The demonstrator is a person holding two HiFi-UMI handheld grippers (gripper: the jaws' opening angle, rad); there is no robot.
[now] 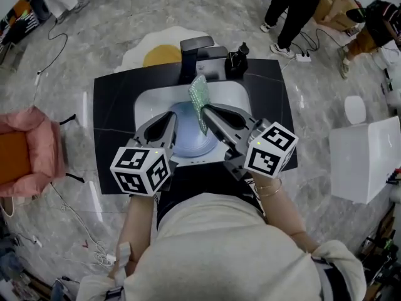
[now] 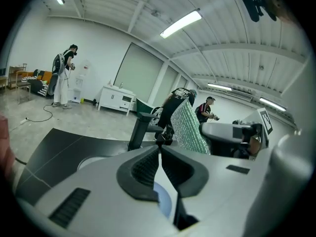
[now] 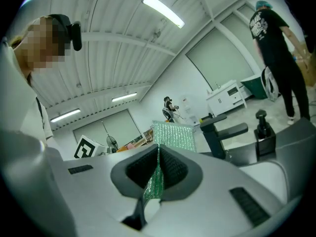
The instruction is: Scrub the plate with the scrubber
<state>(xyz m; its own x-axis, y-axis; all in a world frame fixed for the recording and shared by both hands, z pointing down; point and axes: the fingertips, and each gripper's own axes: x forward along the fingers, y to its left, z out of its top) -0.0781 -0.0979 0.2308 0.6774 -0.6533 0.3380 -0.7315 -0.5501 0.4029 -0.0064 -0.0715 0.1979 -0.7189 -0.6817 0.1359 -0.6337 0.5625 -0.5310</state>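
A light blue plate point(image 1: 188, 138) stands tilted in the white sink point(image 1: 148, 101). My left gripper point(image 1: 175, 115) is shut on the plate's left rim; in the left gripper view the plate point(image 2: 163, 199) shows as a thin edge running between the closed pads of the left gripper point(image 2: 160, 150). My right gripper point(image 1: 206, 110) is shut on a green sparkly scrubber point(image 1: 200, 100), which stands upright over the plate's right half. The scrubber point(image 3: 173, 134) sticks up out of the right gripper point(image 3: 158, 150). From the left gripper view the scrubber point(image 2: 189, 127) hangs just right of the jaws.
A black faucet point(image 1: 195, 46) and a black soap dispenser point(image 1: 237, 58) stand behind the sink on the black counter point(image 1: 115, 105). A white box point(image 1: 364, 157) is at the right and a pink chair point(image 1: 30, 149) at the left. People point(image 1: 296, 5) stand at the back.
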